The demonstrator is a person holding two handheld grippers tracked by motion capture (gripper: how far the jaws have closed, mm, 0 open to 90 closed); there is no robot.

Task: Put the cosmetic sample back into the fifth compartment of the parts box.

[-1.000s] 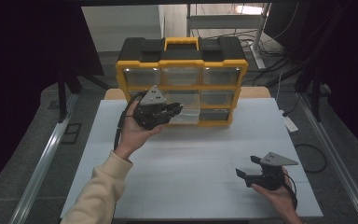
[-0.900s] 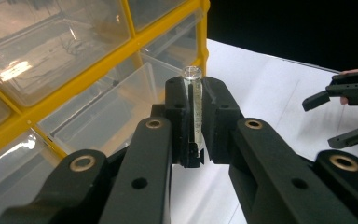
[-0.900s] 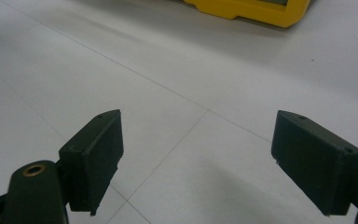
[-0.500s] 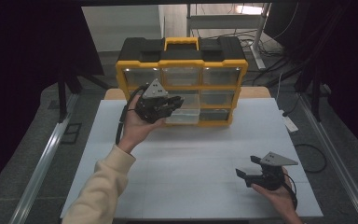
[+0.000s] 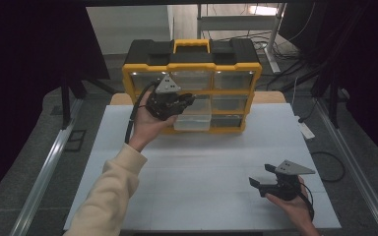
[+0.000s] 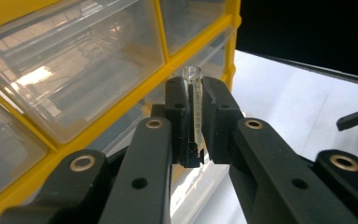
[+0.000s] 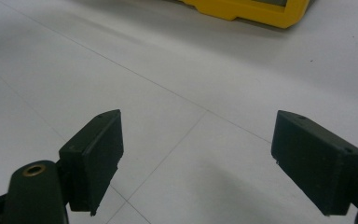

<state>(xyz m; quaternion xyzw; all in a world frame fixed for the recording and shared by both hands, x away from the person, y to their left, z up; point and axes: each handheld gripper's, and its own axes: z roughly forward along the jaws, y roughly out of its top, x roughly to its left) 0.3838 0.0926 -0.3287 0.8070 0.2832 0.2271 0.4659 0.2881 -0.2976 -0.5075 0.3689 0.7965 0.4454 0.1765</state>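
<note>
A yellow and black drawer organiser (image 5: 192,64) with clear drawers stands at the back of the white table. One clear drawer (image 5: 193,122) in its lower middle sticks out. My left gripper (image 5: 189,100) is held up in front of the organiser's left-middle drawers, above that pulled-out drawer. In the left gripper view its jaws are shut on a small clear tube (image 6: 194,105), which stands upright between the pads beside the organiser (image 6: 98,126). My right gripper (image 5: 261,181) rests low near the table's front right, open, with nothing between its fingers (image 7: 93,154).
The white table top (image 5: 197,167) spreads between the two hands. The organiser's yellow base edge (image 7: 242,11) lies far ahead in the right gripper view. Metal rails (image 5: 47,172) run along both sides of the table; cables and stands lie behind it.
The left hand has lifted a little and shifted slightly toward the organiser's front with the tube held. The right gripper has stayed where it was.
</note>
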